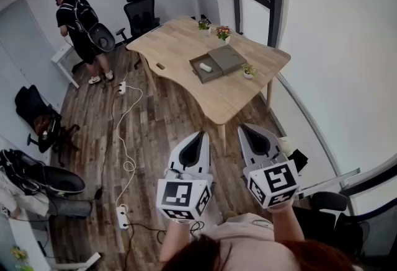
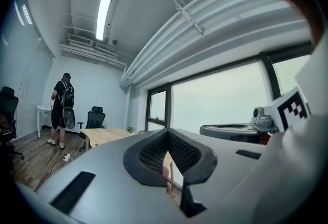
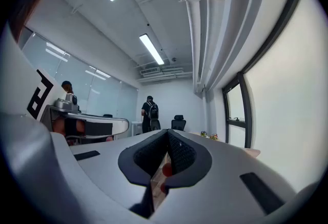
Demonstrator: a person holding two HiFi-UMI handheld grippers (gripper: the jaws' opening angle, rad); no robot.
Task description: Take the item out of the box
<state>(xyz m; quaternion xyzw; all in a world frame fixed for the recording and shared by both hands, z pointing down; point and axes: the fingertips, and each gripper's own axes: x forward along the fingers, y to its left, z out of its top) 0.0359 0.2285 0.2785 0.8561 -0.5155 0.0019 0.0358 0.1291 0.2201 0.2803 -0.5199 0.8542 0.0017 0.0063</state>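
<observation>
Standing well back from the table (image 1: 180, 40); left gripper (image 1: 200, 139) and right gripper (image 1: 247, 133) both pressed together, empty. White item (image 1: 205, 67) lies in the open box (image 1: 218, 70). Risk: reaching in with jaws unopened would shove the item aside.

Wooden table (image 1: 242, 93) carries three small potted plants (image 1: 223, 33). Black office chair (image 1: 141, 15) at table's far end. Person with backpack (image 1: 79, 25) stands beyond table's far-left corner.

Office around me: black swivel chairs (image 1: 141, 12), big wooden desk (image 1: 186, 46), ceiling strip lights (image 2: 103, 10), glass partition wall (image 3: 102, 95) — power strip (image 1: 122, 216) trailing cable over plank floor (image 1: 161, 115), wide windows (image 2: 220, 100).
</observation>
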